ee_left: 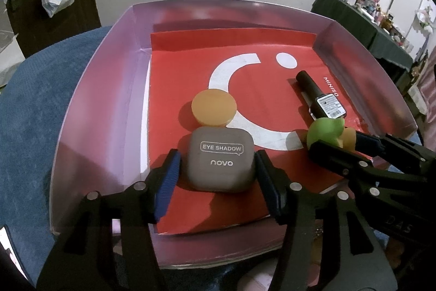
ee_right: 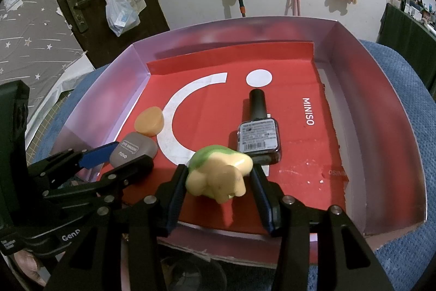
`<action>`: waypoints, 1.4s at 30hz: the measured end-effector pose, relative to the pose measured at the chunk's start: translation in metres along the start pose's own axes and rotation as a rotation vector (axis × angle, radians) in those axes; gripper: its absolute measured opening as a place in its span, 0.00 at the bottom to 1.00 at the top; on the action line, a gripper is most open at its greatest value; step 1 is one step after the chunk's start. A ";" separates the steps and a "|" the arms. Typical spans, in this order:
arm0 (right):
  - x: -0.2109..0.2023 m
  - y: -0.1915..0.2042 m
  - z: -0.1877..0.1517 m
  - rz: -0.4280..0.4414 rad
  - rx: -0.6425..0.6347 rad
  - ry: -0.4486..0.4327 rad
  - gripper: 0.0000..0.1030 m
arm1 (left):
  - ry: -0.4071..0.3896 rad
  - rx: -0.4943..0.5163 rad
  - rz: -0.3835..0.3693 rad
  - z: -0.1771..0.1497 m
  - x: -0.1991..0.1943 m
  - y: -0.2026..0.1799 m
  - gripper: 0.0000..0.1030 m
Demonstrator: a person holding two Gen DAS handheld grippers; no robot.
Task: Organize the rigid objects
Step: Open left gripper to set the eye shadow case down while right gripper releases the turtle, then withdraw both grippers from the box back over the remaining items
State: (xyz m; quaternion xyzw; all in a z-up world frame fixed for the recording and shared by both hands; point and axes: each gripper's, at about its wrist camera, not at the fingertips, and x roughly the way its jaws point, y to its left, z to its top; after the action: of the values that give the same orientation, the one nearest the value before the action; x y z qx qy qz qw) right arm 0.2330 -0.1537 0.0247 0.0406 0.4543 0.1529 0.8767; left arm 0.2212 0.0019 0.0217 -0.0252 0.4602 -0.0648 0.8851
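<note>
Between left fingers (ee_left: pixel 174 176): eyeshadow case (ee_left: pixel 221 160)

Grey eyeshadow case (ee_left: pixel 222 162) flat beside orange jar (ee_left: pixel 214 107); green-yellow toy (ee_right: pixel 218 173) touching nail-polish bottle (ee_right: pixel 259 135) – lying flat

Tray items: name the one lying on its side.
The nail polish bottle: it lies flat, label up, its black cap toward the far wall. The eye shadow case, orange jar and toy are not tipped over.
</note>
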 end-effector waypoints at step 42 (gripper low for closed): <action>-0.085 0.005 -0.023 0.104 0.022 -0.182 0.86 | -0.094 -0.025 0.012 -0.022 -0.056 -0.007 0.95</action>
State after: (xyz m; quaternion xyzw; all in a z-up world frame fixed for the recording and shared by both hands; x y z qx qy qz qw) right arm 0.1674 -0.1763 0.0786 0.0876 0.3717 0.1890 0.9047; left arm 0.1705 0.0031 0.0550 -0.0366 0.4192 -0.0525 0.9056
